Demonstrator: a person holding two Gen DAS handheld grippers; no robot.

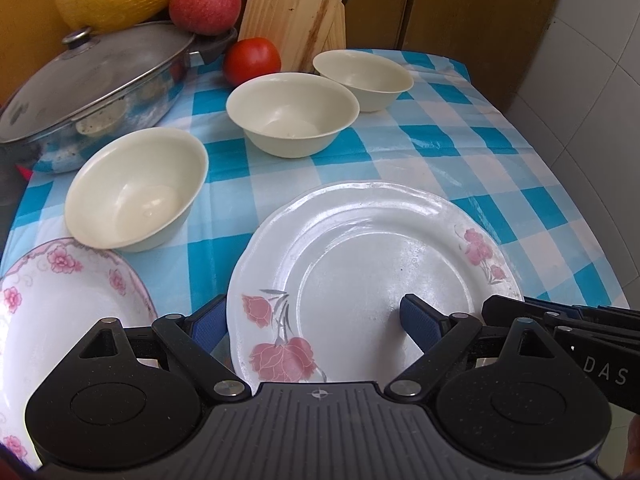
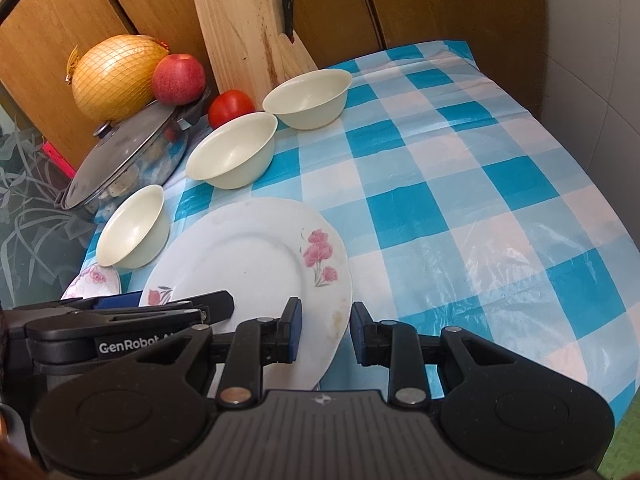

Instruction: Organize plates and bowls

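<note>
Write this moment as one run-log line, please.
left hand-held gripper: open, straddling flowered plate rim | right hand-held gripper: narrow gap, plate edge between pads, grip unclear | three cream bowls: unstacked

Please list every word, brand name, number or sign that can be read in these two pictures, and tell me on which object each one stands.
"DAS": white letters on the side of the right tool, cut off by the picture's edge.
"GenRobot A": white brand lettering on the side of the left tool; its end is hidden.
A small compass-like mark, no letters, on the grey body of each tool.
The plates, bowls, pot and knife block show no readable text.
</note>
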